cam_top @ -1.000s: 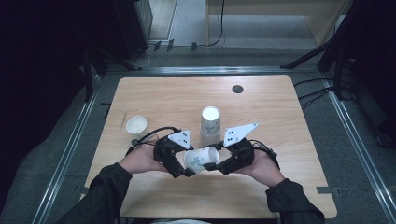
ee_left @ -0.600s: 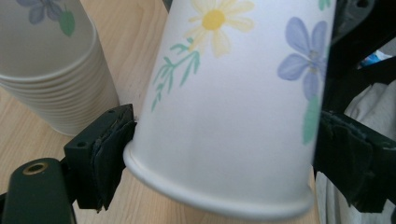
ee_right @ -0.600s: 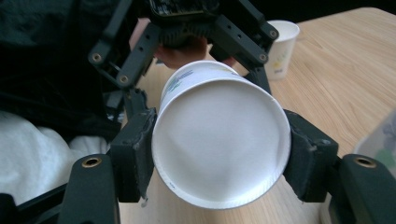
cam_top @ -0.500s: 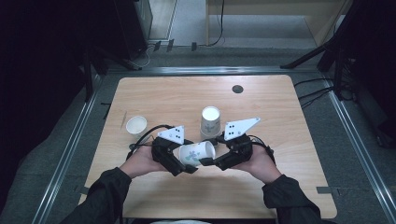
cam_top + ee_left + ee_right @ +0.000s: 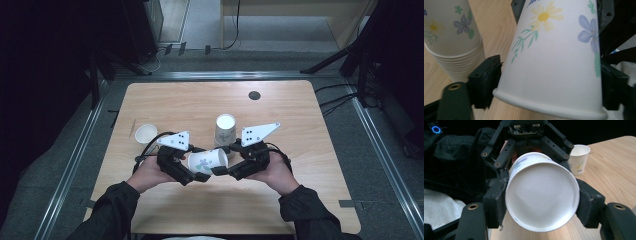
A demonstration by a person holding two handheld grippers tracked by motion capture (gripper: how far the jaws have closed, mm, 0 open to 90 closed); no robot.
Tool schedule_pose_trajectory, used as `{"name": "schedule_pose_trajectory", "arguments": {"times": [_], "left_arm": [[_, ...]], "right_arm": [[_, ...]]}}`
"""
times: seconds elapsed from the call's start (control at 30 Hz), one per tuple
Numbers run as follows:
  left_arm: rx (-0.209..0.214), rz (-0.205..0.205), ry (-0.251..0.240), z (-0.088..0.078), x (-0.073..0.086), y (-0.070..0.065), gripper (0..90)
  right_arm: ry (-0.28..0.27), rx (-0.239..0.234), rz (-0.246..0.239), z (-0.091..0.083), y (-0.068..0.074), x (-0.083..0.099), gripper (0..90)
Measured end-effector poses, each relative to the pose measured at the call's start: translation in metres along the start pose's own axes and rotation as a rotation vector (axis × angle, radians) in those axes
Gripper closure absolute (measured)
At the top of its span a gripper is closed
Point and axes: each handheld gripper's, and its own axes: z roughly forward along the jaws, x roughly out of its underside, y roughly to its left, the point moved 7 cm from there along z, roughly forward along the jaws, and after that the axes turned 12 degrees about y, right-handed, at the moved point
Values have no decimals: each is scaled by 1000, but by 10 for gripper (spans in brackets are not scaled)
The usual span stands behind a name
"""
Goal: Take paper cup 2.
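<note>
A flowered paper cup [image 5: 207, 161] is lying on its side above the table [image 5: 300, 150], just in front of the upside-down stack of cups [image 5: 224, 129], between the two tongs. The right gripper [image 5: 223, 171] is clamping the cup near its base, pads pressing both sides. The left gripper [image 5: 198, 176] has just been closing its jaws, which are now touching the cup's sides near the rim. A single cup [image 5: 145, 134] is standing left of the stack. The cups are carrying printed flowers and no readable writing.
</note>
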Motion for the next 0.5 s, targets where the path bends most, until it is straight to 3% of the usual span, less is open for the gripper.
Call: {"name": "schedule_pose_trajectory", "arguments": {"times": [0.3, 0.37, 0.5], "left_arm": [[-5, 21, 19, -1, 0, -2, 232], [-12, 27, 35, -2, 1, -2, 232], [-7, 32, 69, -4, 4, -3, 232]], "right_arm": [[2, -16, 1, 1, 1, 0, 338], [-1, -35, 8, 1, 1, 0, 286], [18, -10, 12, 3, 0, 2, 238]]}}
